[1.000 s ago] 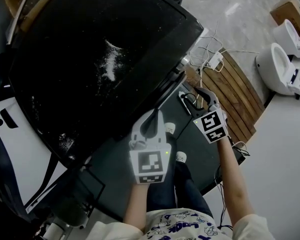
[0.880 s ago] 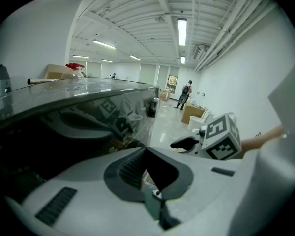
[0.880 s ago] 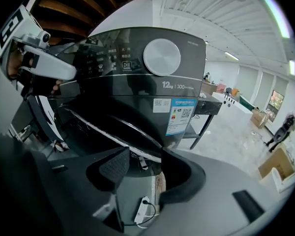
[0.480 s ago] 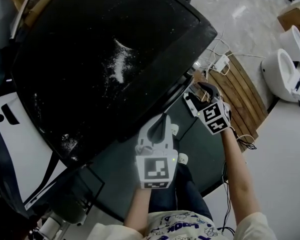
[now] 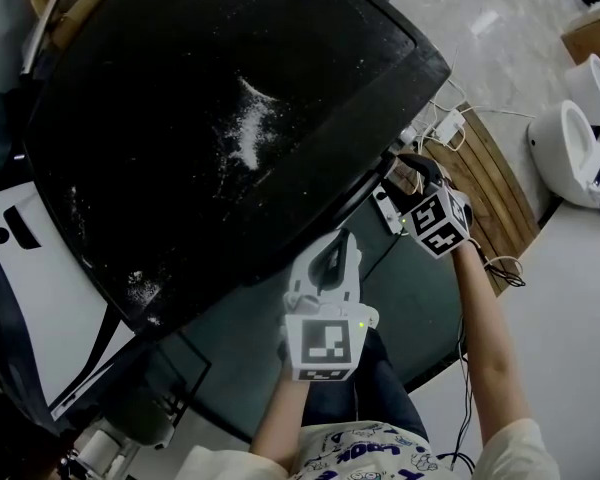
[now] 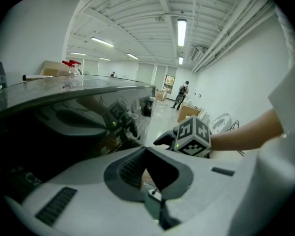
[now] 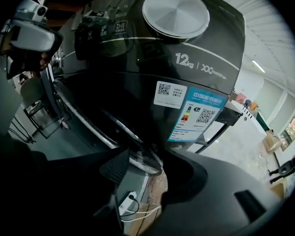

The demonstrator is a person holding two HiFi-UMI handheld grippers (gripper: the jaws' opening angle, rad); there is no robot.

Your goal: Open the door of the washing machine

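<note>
Right tongs [image 5: 408, 180] had moved closer to the machine's front than a second earlier; the left tongs [image 5: 332, 253] had barely shifted.

Black washing machine [image 5: 210, 118] stood on a dark floor mat [image 5: 420, 308], filling its far left side, with white dust [image 5: 245, 128] on its top. Its round dark door [image 7: 108, 102] faced the mat's near right edge, ringed by a chrome rim [image 7: 140, 156]. A white sticker and a blue one [image 7: 196, 114] sat beside the door.

The door probably was heavy glass, rigid, held by a firm latch, and the chrome likely slippery. The rim's free edge looked the best place to hold.

Right tongs were spread, straddling that rim's edge without clearly clamping it. Left tongs were closed on nothing, just beside the machine's front.
</note>
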